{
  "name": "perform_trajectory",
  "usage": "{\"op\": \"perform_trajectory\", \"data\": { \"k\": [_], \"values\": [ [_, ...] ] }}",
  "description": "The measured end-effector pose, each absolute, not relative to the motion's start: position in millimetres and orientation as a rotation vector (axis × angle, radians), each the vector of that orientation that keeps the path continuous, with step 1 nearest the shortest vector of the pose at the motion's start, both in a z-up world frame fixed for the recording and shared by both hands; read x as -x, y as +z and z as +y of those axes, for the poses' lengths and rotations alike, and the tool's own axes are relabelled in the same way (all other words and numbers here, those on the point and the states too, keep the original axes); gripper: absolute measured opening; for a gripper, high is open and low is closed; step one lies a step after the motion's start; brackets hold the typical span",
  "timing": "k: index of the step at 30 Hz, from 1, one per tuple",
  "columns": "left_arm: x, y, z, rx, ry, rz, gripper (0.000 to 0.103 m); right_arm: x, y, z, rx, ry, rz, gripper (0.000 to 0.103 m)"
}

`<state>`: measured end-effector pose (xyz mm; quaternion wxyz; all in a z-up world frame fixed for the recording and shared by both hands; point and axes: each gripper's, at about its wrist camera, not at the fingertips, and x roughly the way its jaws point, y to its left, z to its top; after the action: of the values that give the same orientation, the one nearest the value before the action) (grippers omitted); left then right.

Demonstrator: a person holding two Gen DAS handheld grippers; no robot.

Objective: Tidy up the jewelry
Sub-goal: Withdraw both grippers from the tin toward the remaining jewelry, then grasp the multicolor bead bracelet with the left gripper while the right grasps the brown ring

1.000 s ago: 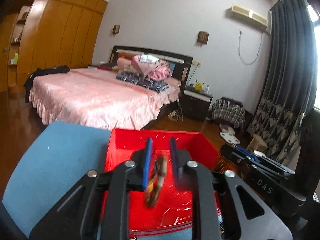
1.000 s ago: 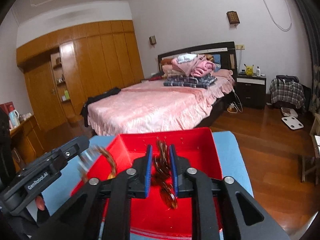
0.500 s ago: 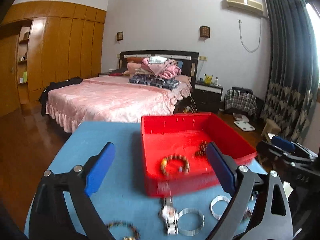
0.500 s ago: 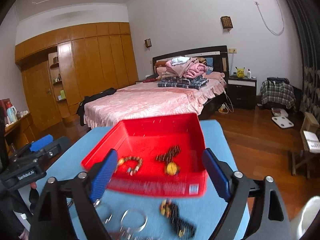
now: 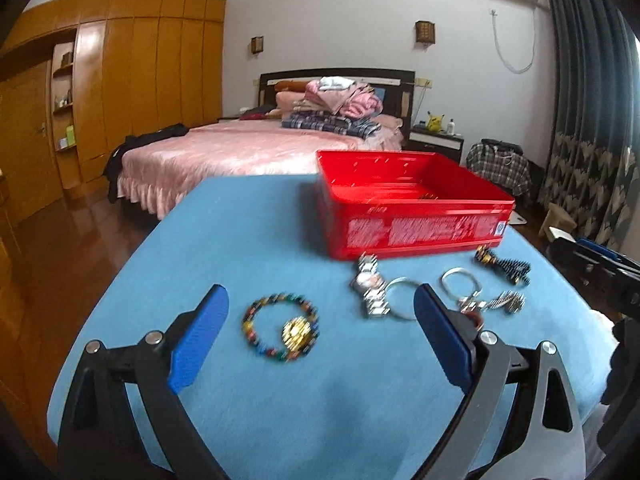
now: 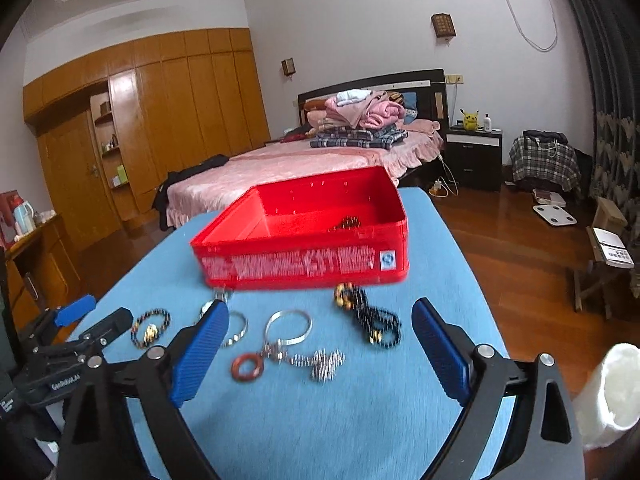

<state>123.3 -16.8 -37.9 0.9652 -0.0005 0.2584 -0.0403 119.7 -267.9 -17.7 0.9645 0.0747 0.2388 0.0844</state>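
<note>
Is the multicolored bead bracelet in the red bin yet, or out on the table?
Out. The multicolored bead bracelet lies flat on the blue table, short of the red bin, between the open left gripper fingers, untouched.

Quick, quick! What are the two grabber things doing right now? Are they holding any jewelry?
Left gripper: jaws open, holding nothing, over the colorful bead bracelet.
Right gripper: jaws open, holding nothing, over the silver ring.

A blue cloth-covered table (image 5: 248, 240) carries a red rectangular plastic bin (image 5: 420, 224) at its far side. Nearer lie a multicoloured bead bracelet (image 5: 280, 328), silver metal watch (image 5: 370, 288), silver bangles (image 6: 290, 326) and black bead strand (image 6: 370, 318).
</note>
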Motion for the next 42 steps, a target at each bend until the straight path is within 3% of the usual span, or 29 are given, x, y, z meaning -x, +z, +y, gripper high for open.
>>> {"op": "perform_trajectory", "data": {
  "k": [9,12,17,23,30,35,38,42],
  "values": [
    [-127,-59,-4,0.014,-0.028,0.595,0.091,-114,-30,-264,-0.138,0.173,0.509,0.091],
    [-133,-62,1,0.034,-0.027,0.613,0.084,-114,-31,-265,-0.134,0.174,0.511,0.091],
    [-143,-61,5,0.071,-0.022,0.628,0.082,-115,-35,-265,-0.132,0.176,0.521,0.091],
    [-150,-58,22,0.098,0.027,0.64,0.074,-115,-34,-264,-0.117,0.174,0.517,0.091],
    [-171,-73,34,0.135,0.049,0.78,0.053,-115,-36,-259,-0.113,0.176,0.519,0.091],
    [-175,-74,24,0.086,0.069,0.805,0.052,-116,-37,-258,-0.117,0.169,0.523,0.091],
    [-173,-74,24,0.088,0.053,0.798,0.036,-118,-38,-256,-0.119,0.182,0.533,0.091],
    [-173,-77,25,0.099,0.017,0.79,0.007,-123,-39,-250,-0.109,0.215,0.559,0.077]
  ]
}}
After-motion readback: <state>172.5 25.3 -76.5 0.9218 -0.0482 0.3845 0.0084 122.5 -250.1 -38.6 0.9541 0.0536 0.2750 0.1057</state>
